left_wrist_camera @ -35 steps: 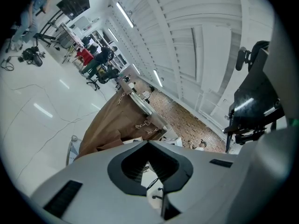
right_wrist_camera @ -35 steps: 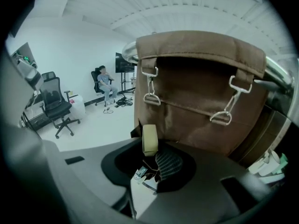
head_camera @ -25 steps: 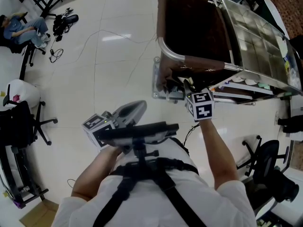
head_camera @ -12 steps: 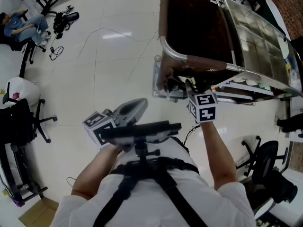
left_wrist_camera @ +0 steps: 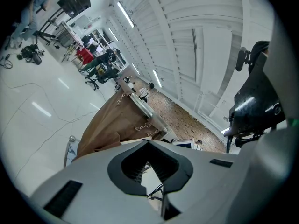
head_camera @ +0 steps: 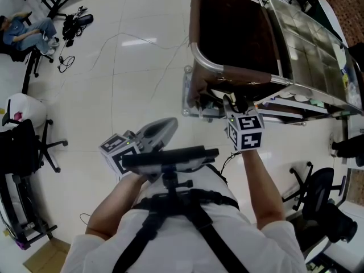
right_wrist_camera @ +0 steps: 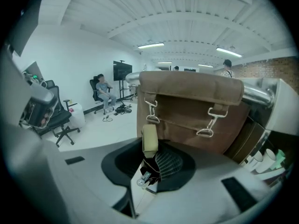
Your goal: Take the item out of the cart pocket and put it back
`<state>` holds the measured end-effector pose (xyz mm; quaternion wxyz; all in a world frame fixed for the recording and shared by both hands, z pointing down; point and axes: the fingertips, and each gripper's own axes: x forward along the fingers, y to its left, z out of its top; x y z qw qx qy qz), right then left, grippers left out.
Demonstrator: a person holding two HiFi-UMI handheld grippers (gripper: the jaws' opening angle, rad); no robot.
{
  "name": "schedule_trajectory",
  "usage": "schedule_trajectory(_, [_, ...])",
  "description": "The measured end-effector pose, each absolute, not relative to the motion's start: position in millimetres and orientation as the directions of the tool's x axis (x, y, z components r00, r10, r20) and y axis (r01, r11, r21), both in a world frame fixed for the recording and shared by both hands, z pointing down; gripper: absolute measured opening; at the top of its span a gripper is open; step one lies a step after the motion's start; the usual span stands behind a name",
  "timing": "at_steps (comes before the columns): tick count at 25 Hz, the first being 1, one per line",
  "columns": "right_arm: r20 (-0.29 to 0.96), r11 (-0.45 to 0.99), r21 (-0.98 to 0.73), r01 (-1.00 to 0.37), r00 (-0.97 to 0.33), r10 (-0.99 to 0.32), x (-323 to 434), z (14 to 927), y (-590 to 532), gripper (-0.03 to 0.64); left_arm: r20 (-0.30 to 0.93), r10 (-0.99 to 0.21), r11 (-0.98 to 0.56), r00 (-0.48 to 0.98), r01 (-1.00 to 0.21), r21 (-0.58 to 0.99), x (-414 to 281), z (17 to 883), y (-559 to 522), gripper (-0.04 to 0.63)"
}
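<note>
1. We see a glossy white floor (head_camera: pixel 114 67) with loose cables (head_camera: pixel 67 66) lying on it.
2. Black office chairs (head_camera: pixel 31 147) stand at the left, and a person (head_camera: pixel 25 33) sits in one.
3. Strip lights (right_wrist_camera: pixel 150 45) run along a white panelled ceiling (right_wrist_camera: pixel 187 13).
4. A brick wall (right_wrist_camera: pixel 285 62) shows at the right.

Pale, glossy floor (head_camera: pixel 131 95), crossed by loose cables (head_camera: pixel 67 66). Standing on it: a metal cart (head_camera: pixel 206 63) with a brown fabric pocket (head_camera: pixel 233 30) hung at its near end, black office chairs (head_camera: pixel 25 147) at left and lower right, camera gear (head_camera: pixel 77 26) beside a seated person (head_camera: pixel 25 33), a cardboard box (head_camera: pixel 42 259) at the bottom left corner.
</note>
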<state>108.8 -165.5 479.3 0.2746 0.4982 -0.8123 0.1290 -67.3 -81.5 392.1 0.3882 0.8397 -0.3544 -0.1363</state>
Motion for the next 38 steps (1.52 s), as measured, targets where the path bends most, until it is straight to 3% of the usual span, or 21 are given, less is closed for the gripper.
schedule_trajectory(38, [0.517, 0.461, 0.026, -0.887, -0.383, -0.765, 107, 443, -152, 0.077, 0.046, -0.694, -0.452, 0.719, -0.484, 0.75, -64, 393, -85, -0.006])
